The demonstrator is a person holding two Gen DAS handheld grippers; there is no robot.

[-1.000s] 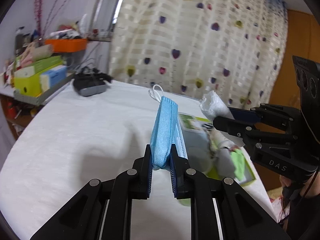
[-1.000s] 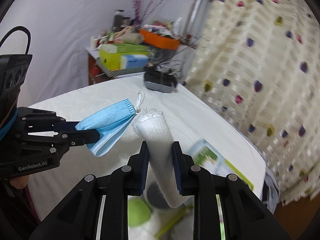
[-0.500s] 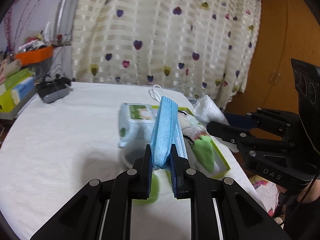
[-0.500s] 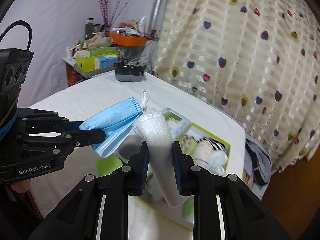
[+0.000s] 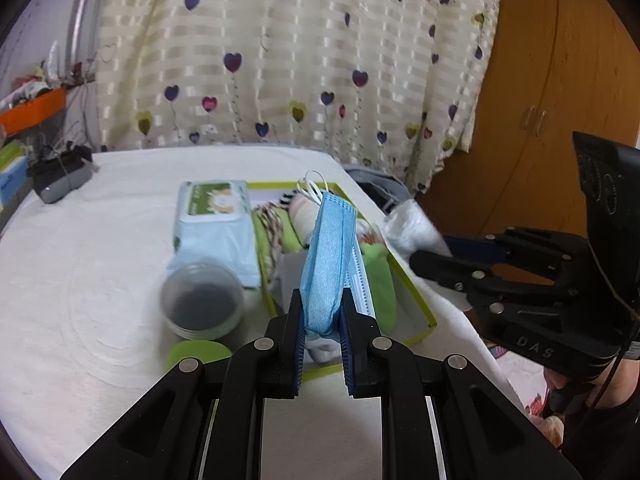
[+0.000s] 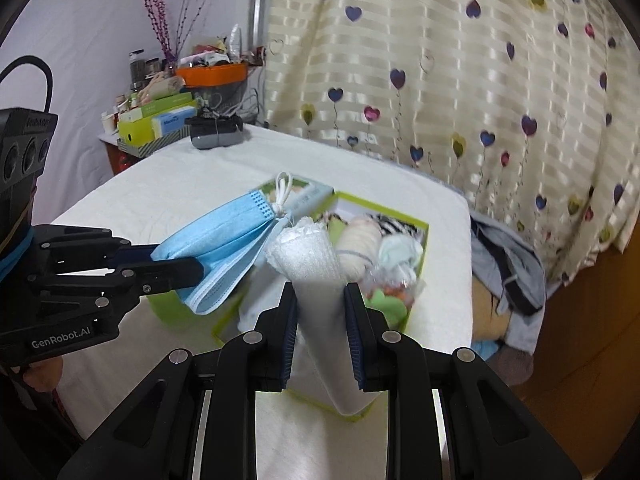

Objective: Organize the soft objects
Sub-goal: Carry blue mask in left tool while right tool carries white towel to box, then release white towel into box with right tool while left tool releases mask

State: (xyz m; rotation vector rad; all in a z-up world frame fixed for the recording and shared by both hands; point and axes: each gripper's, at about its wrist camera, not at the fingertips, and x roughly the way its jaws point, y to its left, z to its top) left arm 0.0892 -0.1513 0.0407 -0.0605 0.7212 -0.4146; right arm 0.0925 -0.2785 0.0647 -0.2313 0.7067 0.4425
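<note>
Left wrist view showed the left gripper (image 5: 323, 322) clamped on a folded blue face mask (image 5: 329, 264), pads pinching its lower end. The mask's long axis ran up and away from the fingers, its white ear loops (image 5: 313, 189) at the far tip. It hung over the green-edged box (image 5: 416, 300) on the white-covered table (image 5: 88, 280). Inside the box lay rolled socks and other soft things, too jumbled to sort out. A pack of wet wipes (image 5: 214, 224) sat against the box's left wall, with a round clear-lidded tub (image 5: 202, 300) just in front of it and a green disc (image 5: 198, 354) nearer still. The right gripper (image 5: 430, 258) came in from the right side, holding something white. Right wrist view: the right gripper (image 6: 320, 312) was closed on a rolled white cloth (image 6: 316, 276), roll upright between the pads, frayed top end pointing away and its lower end poking out below the fingers. The roll stood above the near edge of the box (image 6: 424, 248). The mask (image 6: 224, 248) lay lengthwise left to right here, loop end almost touching the roll's top. A heart-patterned curtain (image 6: 440, 80) hung behind the table.
</note>
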